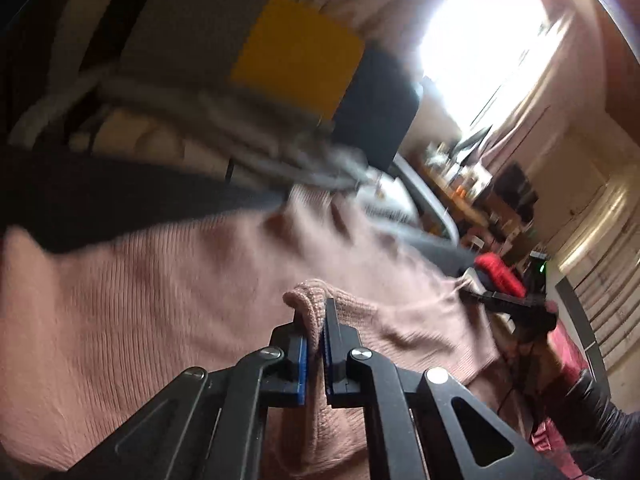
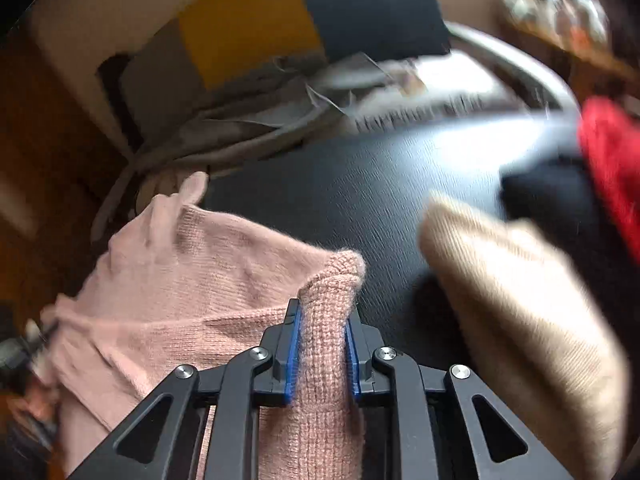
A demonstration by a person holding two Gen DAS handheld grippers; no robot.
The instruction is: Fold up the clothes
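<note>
no readable text, labels, brands or numbers anywhere, both views blurred by motion

A dusty-pink ribbed knit sweater [image 2: 224,280] lay beside a beige knit garment [image 2: 520,304], red fabric [image 2: 612,168] and a yellow cushion [image 1: 296,60].

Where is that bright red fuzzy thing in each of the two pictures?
Left wrist view: red fuzzy cloth sits right of centre, beyond the pink sweater.
Right wrist view: it is at the far right edge, upper half.
Shared landmark: the yellow panel near the top of both.
</note>
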